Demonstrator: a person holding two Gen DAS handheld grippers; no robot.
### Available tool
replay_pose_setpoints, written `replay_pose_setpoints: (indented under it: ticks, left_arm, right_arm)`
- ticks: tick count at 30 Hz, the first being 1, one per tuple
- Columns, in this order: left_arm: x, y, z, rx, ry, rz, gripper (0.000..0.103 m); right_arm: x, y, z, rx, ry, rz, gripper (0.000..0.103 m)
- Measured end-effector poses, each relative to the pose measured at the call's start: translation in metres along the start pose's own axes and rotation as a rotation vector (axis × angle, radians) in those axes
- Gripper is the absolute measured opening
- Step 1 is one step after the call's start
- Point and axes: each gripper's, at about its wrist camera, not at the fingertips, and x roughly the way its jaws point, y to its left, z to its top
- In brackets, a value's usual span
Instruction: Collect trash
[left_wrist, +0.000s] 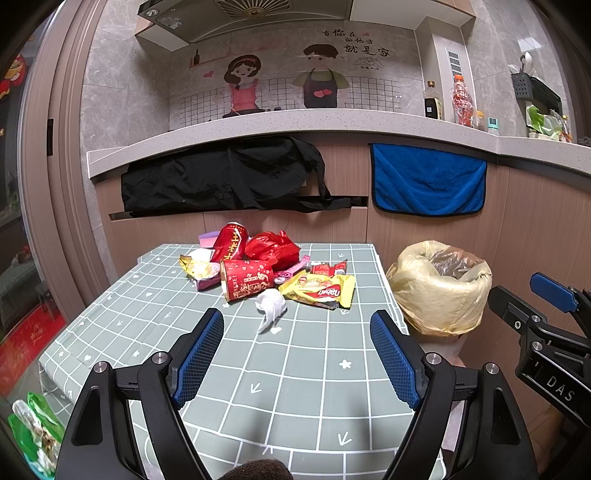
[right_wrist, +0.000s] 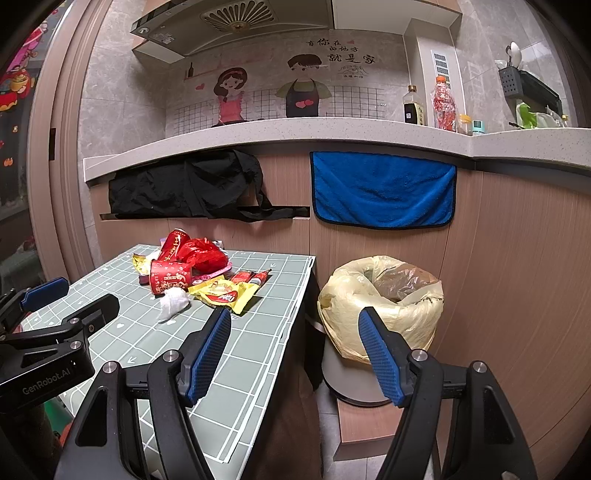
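Observation:
A pile of trash lies at the far end of the green grid-pattern table (left_wrist: 295, 369): a red paper cup (left_wrist: 247, 282) on its side, a red can (left_wrist: 231, 242), a red plastic bag (left_wrist: 273, 249), a yellow snack wrapper (left_wrist: 319, 290), a white crumpled tissue (left_wrist: 271, 304). A bin with a yellow liner (left_wrist: 439, 288) stands on the floor right of the table; it also shows in the right wrist view (right_wrist: 384, 306). My left gripper (left_wrist: 297, 325) is open and empty, above the table short of the tissue. My right gripper (right_wrist: 295, 325) is open and empty, between the table's right edge and the bin.
A kitchen counter (left_wrist: 295, 125) runs behind the table, with a black cloth (left_wrist: 221, 177) and a blue towel (left_wrist: 428, 181) hanging from it. Bottles (left_wrist: 461, 99) stand on the counter. A green bag (left_wrist: 33, 424) lies on the floor at the lower left.

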Motion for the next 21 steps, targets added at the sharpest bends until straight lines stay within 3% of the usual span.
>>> replay_pose_setpoints:
  ticks: [21]
  left_arm:
    - [-0.0006,0.0024,0.0021,-0.001,-0.003,0.000,0.081]
  right_arm:
    - [-0.0001,-0.0003,-0.0001,0.000,0.000,-0.002,0.069]
